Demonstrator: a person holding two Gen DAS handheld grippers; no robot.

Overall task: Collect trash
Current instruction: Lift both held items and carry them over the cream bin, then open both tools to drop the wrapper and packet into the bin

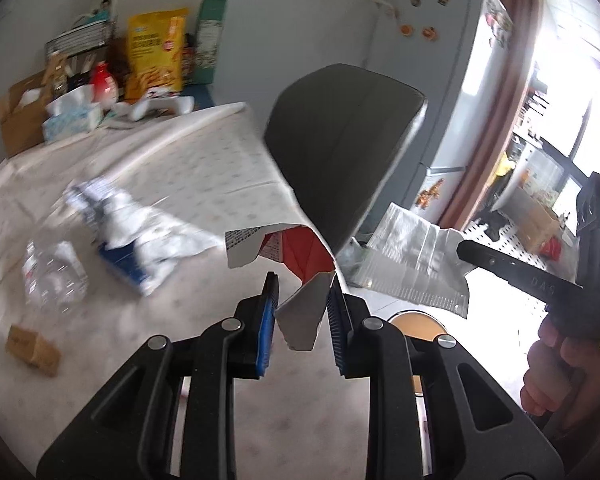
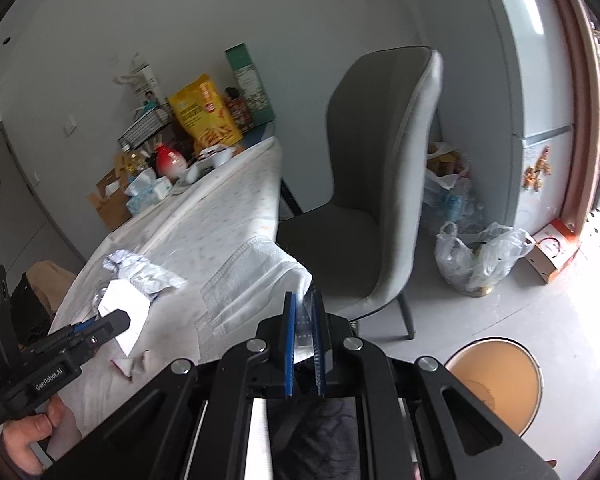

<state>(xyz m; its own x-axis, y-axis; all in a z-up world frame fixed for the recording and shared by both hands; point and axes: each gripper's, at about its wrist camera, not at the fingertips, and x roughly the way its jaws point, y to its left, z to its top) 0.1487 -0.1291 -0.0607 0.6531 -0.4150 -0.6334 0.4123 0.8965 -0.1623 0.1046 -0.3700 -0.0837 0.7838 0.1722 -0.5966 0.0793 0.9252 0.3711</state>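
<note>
My left gripper [image 1: 302,312] is shut on a torn carton piece [image 1: 296,252], white outside and red inside, held above the table's edge. In the right wrist view the left gripper [image 2: 112,322] shows at the lower left with the white piece [image 2: 126,308] in it. My right gripper [image 2: 304,332] is shut on a clear plastic bag [image 2: 256,276] that hangs forward over the table corner. From the left the right gripper [image 1: 500,264] holds that bag [image 1: 412,264] in the air. A round bin [image 2: 496,380] with a tan inside stands on the floor below.
On the table [image 1: 188,152] lie a crumpled white-and-blue wrapper [image 1: 128,220], a crushed clear bottle [image 1: 54,276], a small brown box [image 1: 32,346] and small scraps [image 2: 126,366]. Groceries crowd the far end. A grey chair [image 2: 380,184] stands beside the table, with plastic bags [image 2: 480,256] on the floor.
</note>
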